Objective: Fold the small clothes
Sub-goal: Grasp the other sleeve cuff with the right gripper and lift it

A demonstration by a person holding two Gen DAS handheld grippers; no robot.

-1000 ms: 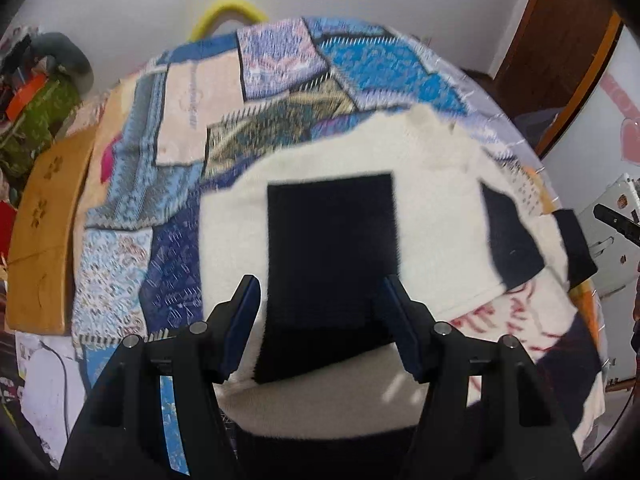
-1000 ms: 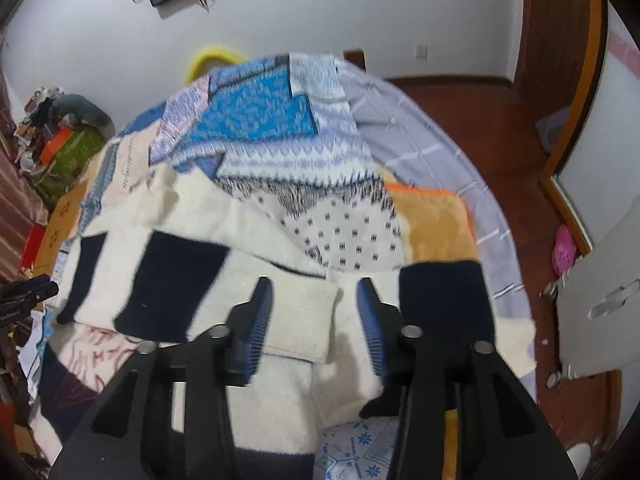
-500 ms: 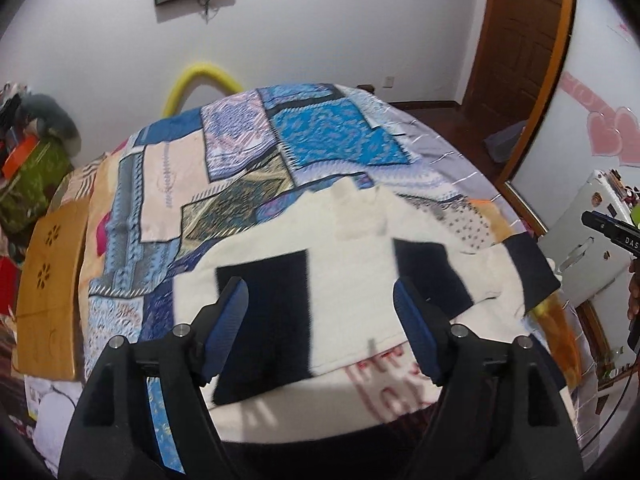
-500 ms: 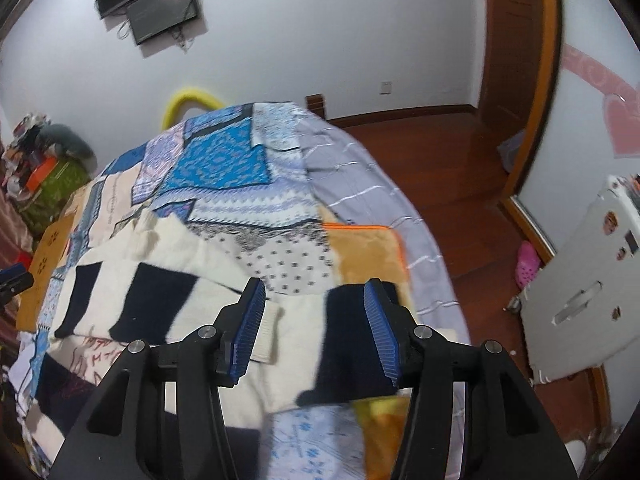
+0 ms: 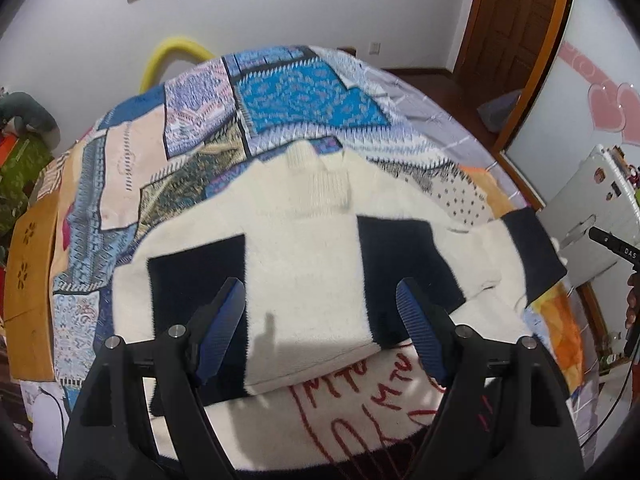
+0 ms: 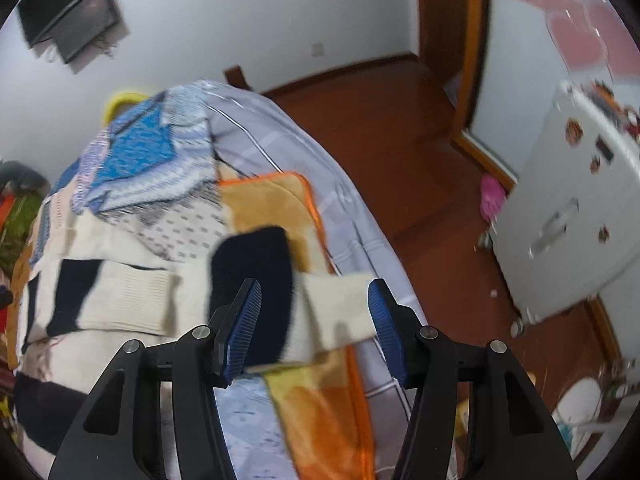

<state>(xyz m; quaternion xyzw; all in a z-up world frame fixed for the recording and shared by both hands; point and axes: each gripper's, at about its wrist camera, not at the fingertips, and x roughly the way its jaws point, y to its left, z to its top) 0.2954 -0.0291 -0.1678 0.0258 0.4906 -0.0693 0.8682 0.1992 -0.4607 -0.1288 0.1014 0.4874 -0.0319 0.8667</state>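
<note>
Sweater (image 5: 304,248): soft, thick knit; likely light and floppy.
Hold: judged best at cuff (image 6: 340,312).
Left gripper (image 5: 320,328): spread, empty.
Right gripper (image 6: 314,320): opening, sleeve between jaws, unpinched.

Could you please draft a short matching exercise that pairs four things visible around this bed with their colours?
Things:
1. sweater
2. curved tube behind the bed
3. gripper pads
4. slipper on the floor

Colours:
A. yellow
B. pink
C. cream with dark navy blocks
D. blue

Pairs: 1-C, 2-A, 3-D, 4-B
</note>
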